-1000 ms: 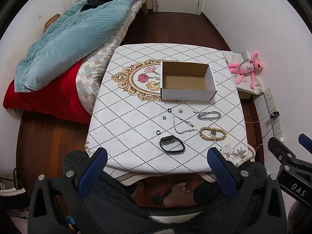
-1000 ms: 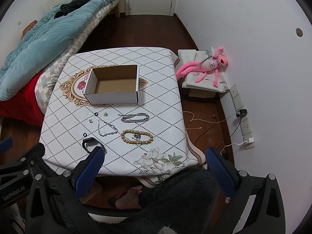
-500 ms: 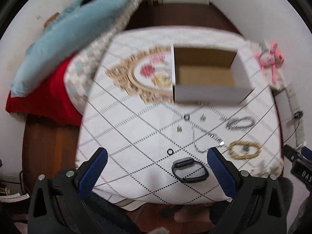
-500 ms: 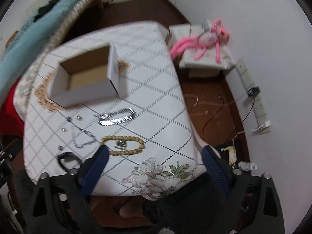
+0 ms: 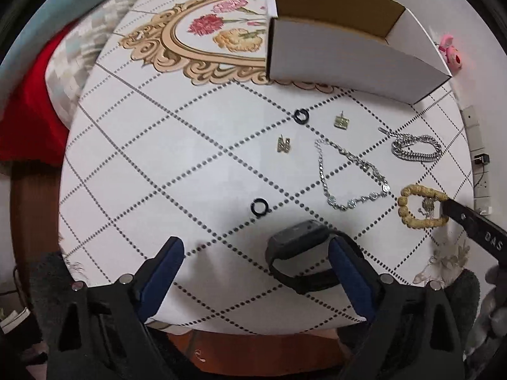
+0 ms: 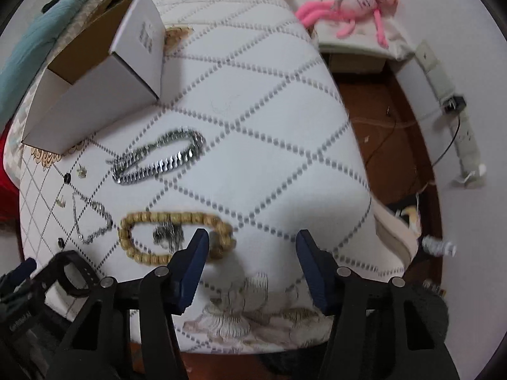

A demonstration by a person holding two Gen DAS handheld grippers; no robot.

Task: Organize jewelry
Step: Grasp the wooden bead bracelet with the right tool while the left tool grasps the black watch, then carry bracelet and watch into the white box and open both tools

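Both hand-held grippers have dropped close to the bench: our left hand-held gripper (image 5: 253, 259) narrows slightly beside the black wristband (image 5: 301, 261), our right hand-held gripper (image 6: 252, 253) is closing by the wooden bead bracelet (image 6: 174, 236). Nothing gripped, cardboard box (image 5: 345, 44) still empty.

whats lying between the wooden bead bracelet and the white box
The thick silver chain lies between the wooden bead bracelet and the white box, clearest in the right wrist view; otherwise only bare tablecloth.

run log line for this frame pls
left gripper: closing, beside black band | right gripper: closing, beside bead bracelet | box: empty
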